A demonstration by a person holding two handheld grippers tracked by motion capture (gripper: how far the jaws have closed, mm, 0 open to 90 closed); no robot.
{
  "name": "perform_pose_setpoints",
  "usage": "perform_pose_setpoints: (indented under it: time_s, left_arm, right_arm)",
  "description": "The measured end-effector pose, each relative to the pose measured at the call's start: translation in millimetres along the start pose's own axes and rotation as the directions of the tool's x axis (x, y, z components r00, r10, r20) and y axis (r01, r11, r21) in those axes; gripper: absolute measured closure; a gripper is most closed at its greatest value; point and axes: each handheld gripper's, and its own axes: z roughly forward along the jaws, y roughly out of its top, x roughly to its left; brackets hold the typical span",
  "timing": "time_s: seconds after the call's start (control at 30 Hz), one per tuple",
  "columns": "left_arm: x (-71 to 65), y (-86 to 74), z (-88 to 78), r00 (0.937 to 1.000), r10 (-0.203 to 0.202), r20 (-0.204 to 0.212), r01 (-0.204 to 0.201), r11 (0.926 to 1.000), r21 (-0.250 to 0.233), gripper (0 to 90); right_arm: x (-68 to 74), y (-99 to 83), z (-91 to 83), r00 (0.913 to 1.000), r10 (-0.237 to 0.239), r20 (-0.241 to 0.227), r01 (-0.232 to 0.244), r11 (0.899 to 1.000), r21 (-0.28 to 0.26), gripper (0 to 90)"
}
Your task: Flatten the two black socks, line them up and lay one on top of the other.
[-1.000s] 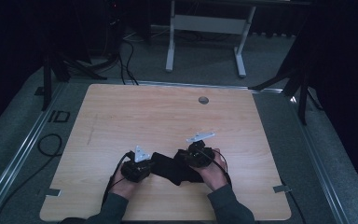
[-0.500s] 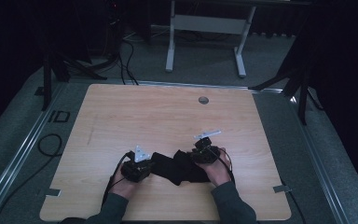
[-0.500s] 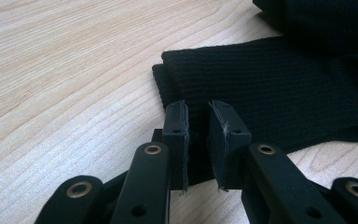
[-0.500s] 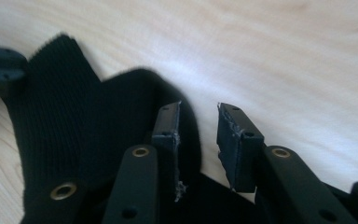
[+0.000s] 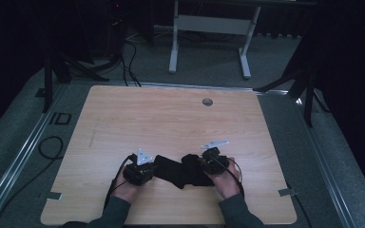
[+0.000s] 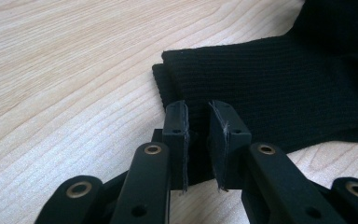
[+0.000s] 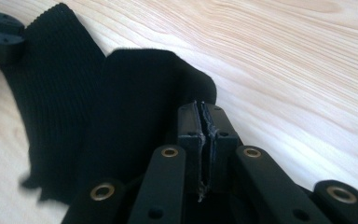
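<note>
You are holding a gripper in each hand near the front edge of the table (image 5: 171,118), and a black cloth (image 5: 183,172) is lying flat on the wood between them. Your left gripper (image 5: 148,170) is sitting at the left end of the cloth. In the left gripper view, its jaws are standing a little apart with a gap between the pads, and the folded ribbed edge of the cloth (image 6: 279,88) is lying just past the tips (it looks like part of the cloth is running under them, but the pads are not pressing on it). Your right gripper (image 5: 208,164) is sitting at the right end of the cloth. Its jaws have just been closing, and in the right gripper view they are squeezed tight together (image 7: 202,140), pad against pad, right over the dark cloth (image 7: 121,121). You are maybe pinching a thin bit of cloth there, but I cannot tell for sure.
</note>
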Motion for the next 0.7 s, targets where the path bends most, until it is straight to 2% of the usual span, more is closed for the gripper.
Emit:
perform_pose_setpoints:
  time_s: [0.13, 0.27, 0.37, 0.53, 0.7]
  left_arm:
    - [0.0, 0.0, -0.2, 1.0, 0.004, -0.001, -0.004, 1.0, 0.002, 77.7]
    - [0.4, 0.2, -0.2, 1.0, 0.006, 0.001, -0.006, 1.0, 0.004, 77.5]
    - [0.6, 0.5, -0.6, 0.9999, 0.011, 0.002, -0.011, 0.9999, 0.008, 77.4]
    - [1.5, 0.8, -0.8, 0.9999, 0.015, 0.0, -0.015, 0.9998, 0.01, 76.2]
    - [1.4, 1.1, -1.1, 0.9999, 0.015, -0.005, -0.015, 0.9998, 0.011, 75.5]
  right_arm:
    - [-13.0, -17.5, -23.2, 0.9991, 0.029, 0.03, -0.028, 0.999, -0.018, 86.2]
    - [-31.4, -33.3, -32.9, 0.9956, 0.072, 0.06, -0.071, 0.997, -0.015, 86.1]
    - [-43.1, -43.4, -31.2, 0.9923, 0.106, 0.064, -0.106, 0.994, 0.002, 85.9]
    - [-52.5, -53.8, -26.7, 0.988, 0.144, 0.056, -0.145, 0.989, 0.025, 84.7]
    - [-53.7, -54.1, -20.7, 0.9883, 0.128, 0.083, -0.129, 0.992, 0.013, 80.3]
